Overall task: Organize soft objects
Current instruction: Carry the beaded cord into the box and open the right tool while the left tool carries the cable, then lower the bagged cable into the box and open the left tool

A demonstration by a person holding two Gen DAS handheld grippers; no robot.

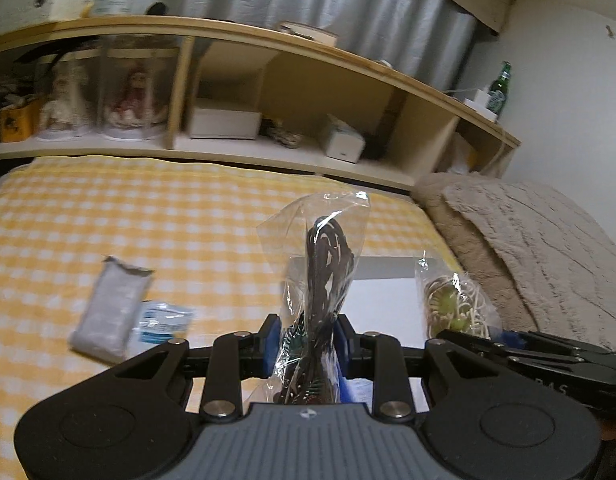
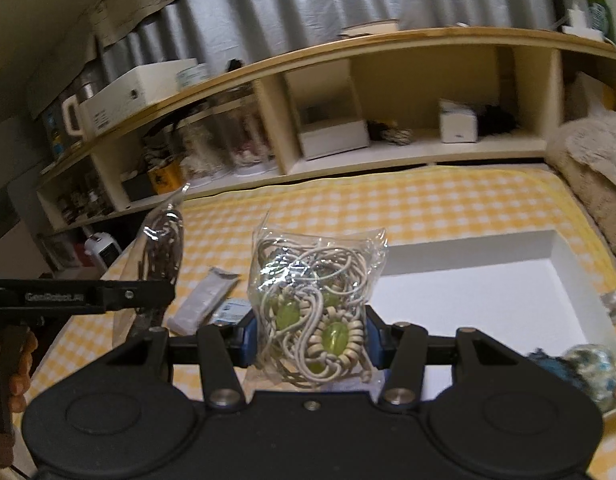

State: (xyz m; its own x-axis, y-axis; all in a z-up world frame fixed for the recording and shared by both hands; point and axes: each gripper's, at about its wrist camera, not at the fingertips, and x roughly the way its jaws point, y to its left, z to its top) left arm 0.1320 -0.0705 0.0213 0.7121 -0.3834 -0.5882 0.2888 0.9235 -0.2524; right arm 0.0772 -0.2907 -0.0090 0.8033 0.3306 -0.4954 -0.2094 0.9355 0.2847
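A: What do the jaws have?

B: The left gripper (image 1: 306, 346) is clenched on a clear bag of dark cord (image 1: 322, 280), blue pads pressing both sides, the bag standing upright above the jaws. The right gripper (image 2: 306, 338) is clamped the same way on a clear bag of cream cord with green beads (image 2: 316, 300), which bulges up between its pads.

A: And where are those bags in the scene?

B: Both are lifted off the yellow checked bedspread (image 1: 148, 216). The two grippers sit side by side; in the left wrist view the bead bag shows just to the right of the dark one.

A: What lies around them?

B: A white open box (image 2: 488, 280) rests on the bedspread, just beyond and to the right of the bead bag. On the left lie a grey packet (image 1: 112, 308) and a small blue-and-white packet (image 1: 162, 318) touching it. At the box's near right edge sits another bag with blue and pale contents (image 2: 584, 368), blurred.

A: Anything blocking the way?

B: A fuzzy beige pillow (image 1: 528, 240) is on the far right, close to the box. A wooden shelf unit (image 1: 292, 92) runs along the far side of the bed, with a green bottle (image 1: 501, 88) on top.
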